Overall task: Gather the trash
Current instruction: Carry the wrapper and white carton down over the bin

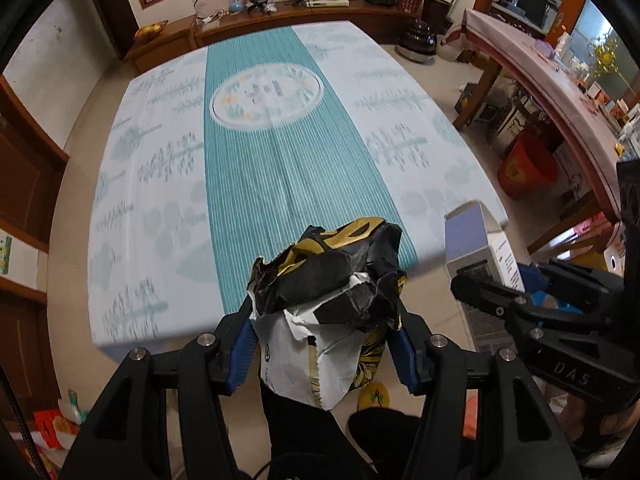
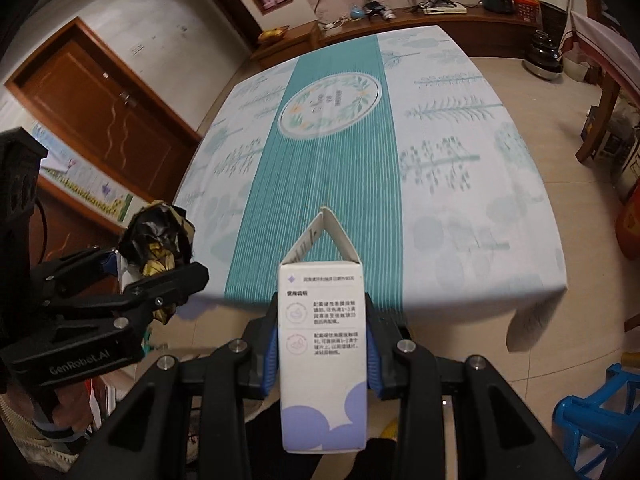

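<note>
now left tongs (image 1: 326, 354) clench a crumpled wrapper (image 1: 332, 268), right tongs (image 2: 322, 354) a white carton (image 2: 322, 356), lifted off the surface (image 2: 460, 200), probably bound for a bin.

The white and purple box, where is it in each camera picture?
Left wrist view: the white and purple box is at the right edge, clamped in the right gripper.
Right wrist view: the box stands bottom centre, between the blue pads.
Shared landmark: the tablecloth's teal stripe.
</note>
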